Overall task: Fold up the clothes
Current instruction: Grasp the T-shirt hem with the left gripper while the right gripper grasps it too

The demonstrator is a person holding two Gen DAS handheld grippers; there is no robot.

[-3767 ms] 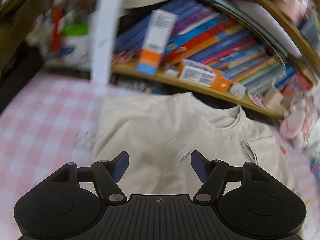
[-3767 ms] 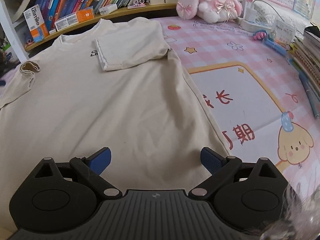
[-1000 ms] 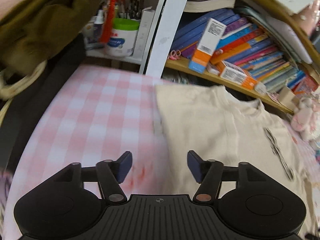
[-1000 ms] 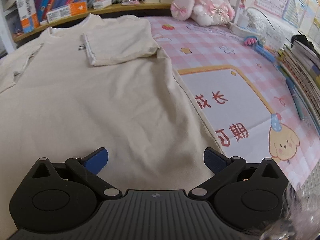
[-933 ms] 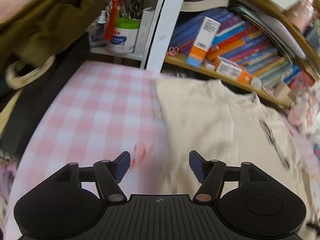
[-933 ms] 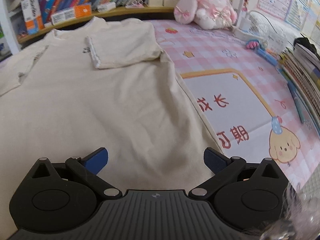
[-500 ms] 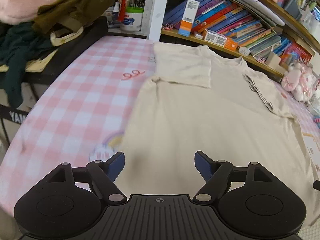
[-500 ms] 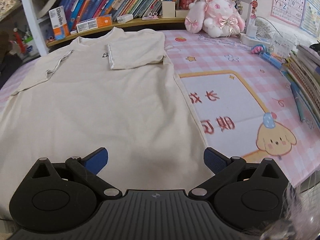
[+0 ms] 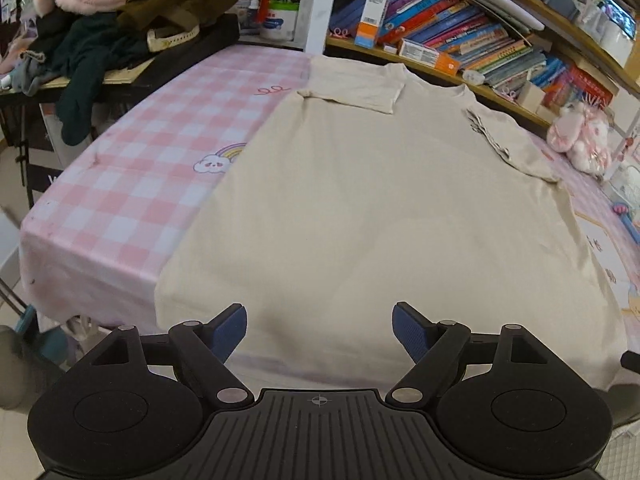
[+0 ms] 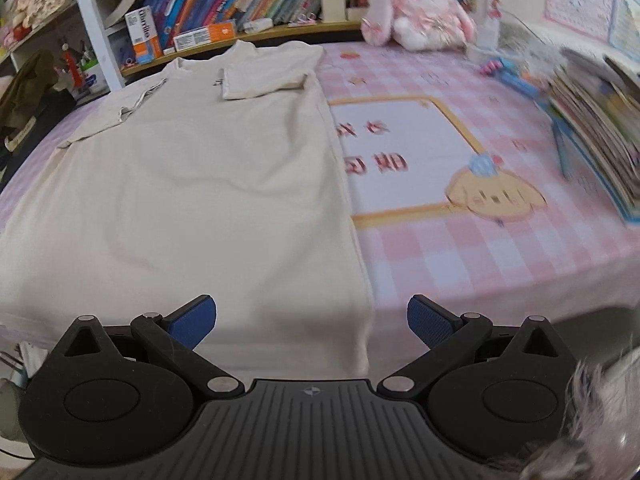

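Black ribbed left claw (image 9: 319,326), right claw (image 10: 311,323), blue pads, silver screws

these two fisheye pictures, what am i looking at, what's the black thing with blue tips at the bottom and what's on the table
No robot here: a person holds a two-finger tool in each hand, each carrying a forward-looking camera. The black shape is that tool. One picture shows the left gripper, the other the right gripper. Their blue-padded fingers stand apart, holding nothing. A beige t-shirt lies flat on a pink checked tablecloth, both sleeves folded inward. A pink plush bunny sits at the far end, near the bookshelf.
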